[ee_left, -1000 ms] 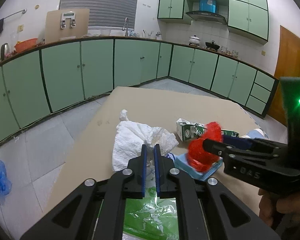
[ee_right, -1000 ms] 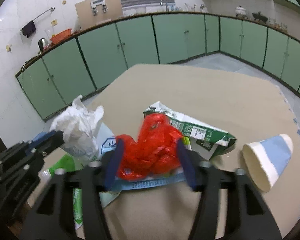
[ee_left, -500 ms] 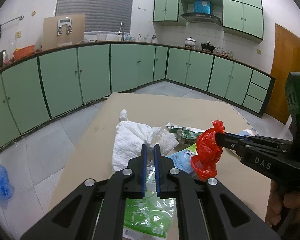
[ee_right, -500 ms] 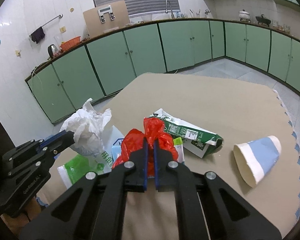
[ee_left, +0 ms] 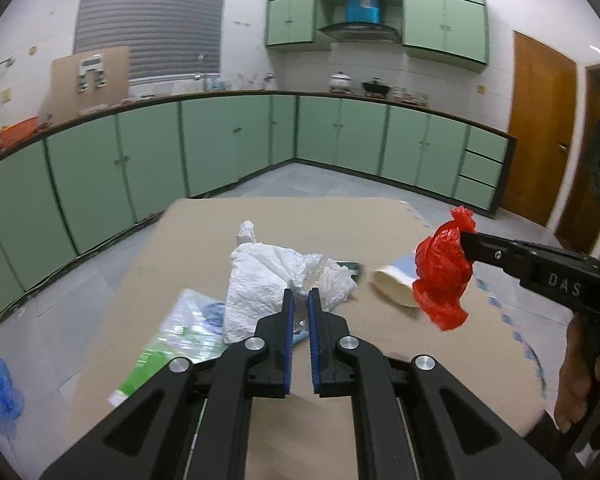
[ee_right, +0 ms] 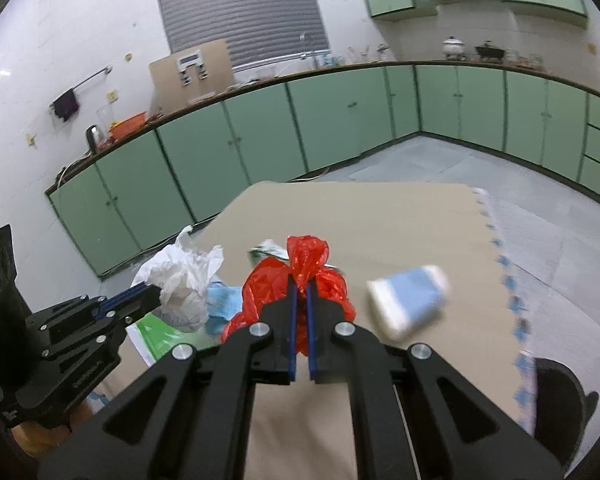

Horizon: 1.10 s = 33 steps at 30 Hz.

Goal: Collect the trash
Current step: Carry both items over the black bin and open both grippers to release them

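Mid-pickup: right gripper [ee_right: 301, 292] pinches the red bag [ee_left: 443, 274], left gripper [ee_left: 301, 300] clamps the white bag [ee_left: 276, 280] (cup at the right remains). Next, probably stuffing red into white.

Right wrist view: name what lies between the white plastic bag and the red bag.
A crumpled light-blue wrapper lies between the white plastic bag and the red bag, seen in the right wrist view.

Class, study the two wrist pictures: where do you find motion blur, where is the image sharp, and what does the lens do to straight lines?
Left wrist view: the left gripper is sharp, the green packet and paper cup smeared; the counter bows. Right wrist view: the right gripper and red bag are fairly crisp, the paper cup blurred; dark corners ring both pictures.
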Tool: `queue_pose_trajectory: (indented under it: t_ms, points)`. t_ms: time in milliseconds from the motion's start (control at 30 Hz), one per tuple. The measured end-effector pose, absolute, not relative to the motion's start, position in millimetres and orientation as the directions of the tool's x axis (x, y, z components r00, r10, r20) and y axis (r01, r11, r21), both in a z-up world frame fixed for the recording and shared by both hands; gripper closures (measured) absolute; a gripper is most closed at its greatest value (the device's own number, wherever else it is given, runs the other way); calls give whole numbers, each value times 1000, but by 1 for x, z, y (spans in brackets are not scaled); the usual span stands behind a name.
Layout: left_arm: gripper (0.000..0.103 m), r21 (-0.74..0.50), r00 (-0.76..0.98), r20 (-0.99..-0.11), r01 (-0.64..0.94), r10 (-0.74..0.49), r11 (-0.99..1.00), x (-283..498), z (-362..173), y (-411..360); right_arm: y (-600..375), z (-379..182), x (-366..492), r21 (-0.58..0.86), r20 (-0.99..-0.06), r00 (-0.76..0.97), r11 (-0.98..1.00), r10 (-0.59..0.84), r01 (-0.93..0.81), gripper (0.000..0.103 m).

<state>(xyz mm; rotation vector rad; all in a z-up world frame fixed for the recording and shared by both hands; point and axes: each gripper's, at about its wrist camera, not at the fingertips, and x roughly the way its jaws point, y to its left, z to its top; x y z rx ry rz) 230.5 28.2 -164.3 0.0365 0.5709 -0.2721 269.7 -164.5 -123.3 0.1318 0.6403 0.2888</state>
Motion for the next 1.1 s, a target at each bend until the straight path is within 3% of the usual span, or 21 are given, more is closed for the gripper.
queue_pose_trajectory:
  t_ms: [333, 633, 900, 1100]
  points:
    - [96, -50, 691, -568, 512, -446, 858, 201, -172, -100, -300, -146, 211, 185, -614, 783, 982, 96, 25, 101]
    - [96, -109, 487, -628, 718, -608, 688, 183, -199, -241, -426, -210, 165, 181, -700, 709, 940, -84, 290, 101]
    - [95, -123, 343, -713, 798, -611, 591, 180, -239, -335, -486, -278, 151, 189, -779, 615, 891, -120, 413, 101]
    - [91, -108, 290, -794, 798, -535, 593, 186, -273, -371, -502, -324, 163, 190, -832, 548, 881, -89, 432, 100]
